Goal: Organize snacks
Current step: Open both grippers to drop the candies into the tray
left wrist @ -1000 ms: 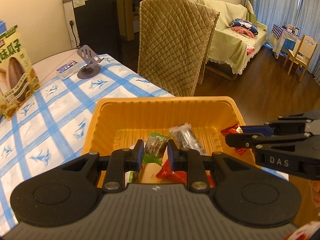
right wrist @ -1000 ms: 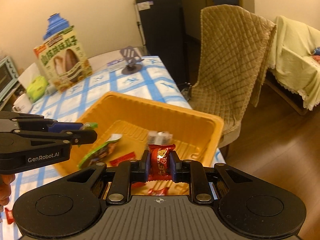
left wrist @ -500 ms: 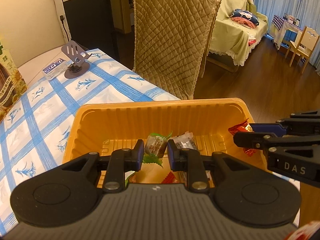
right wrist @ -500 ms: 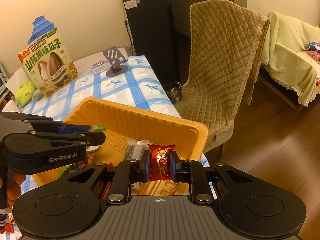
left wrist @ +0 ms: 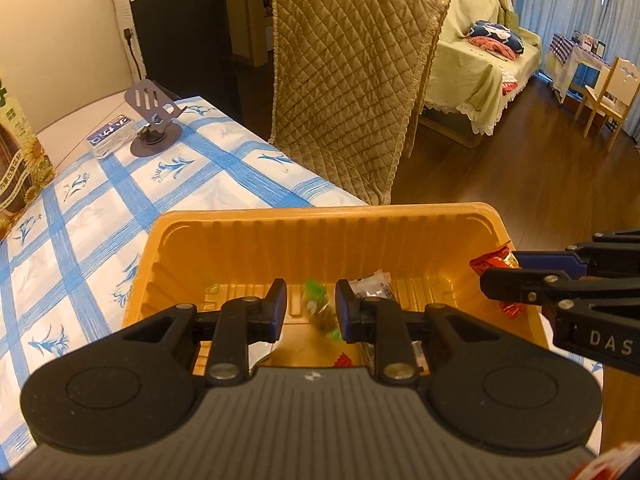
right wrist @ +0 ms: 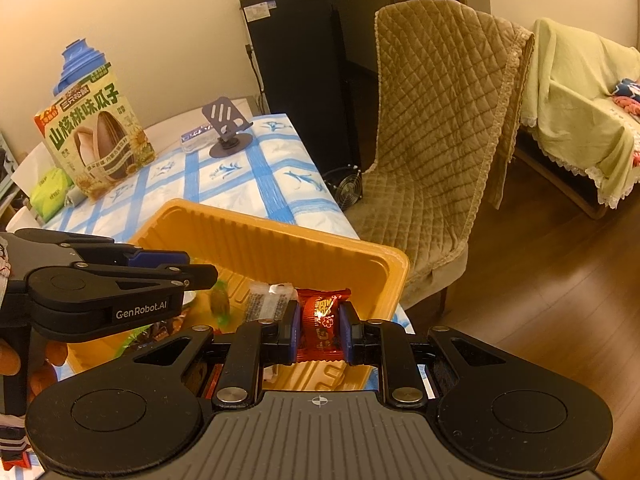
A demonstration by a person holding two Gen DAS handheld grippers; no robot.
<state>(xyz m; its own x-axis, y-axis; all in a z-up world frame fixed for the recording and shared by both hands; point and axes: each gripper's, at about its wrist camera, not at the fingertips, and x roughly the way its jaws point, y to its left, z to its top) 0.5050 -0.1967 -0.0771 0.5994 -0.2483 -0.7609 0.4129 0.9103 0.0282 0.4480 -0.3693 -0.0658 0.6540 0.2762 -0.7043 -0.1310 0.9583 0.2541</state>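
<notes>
Drop-off stage over the orange tray, which sits at the near right edge of the table. The left tool hangs above the tray floor with its jaws narrow. The green-wrapped candy shows as a blur in the gap, clear of both pads, so I read it as let go and falling among the wrappers already in there. It is too blurred to give its axis.

The right tool is clamped on the red-wrapped candy, poised over the tray's near right corner. That candy's long axis runs along the fingers, its crimped end pointing away toward the far wall of the tray, with the printed face up.

Next move, as I judge it: spread the right jaws while they are over the tray floor, not the rim, so the red one lands inside.
</notes>
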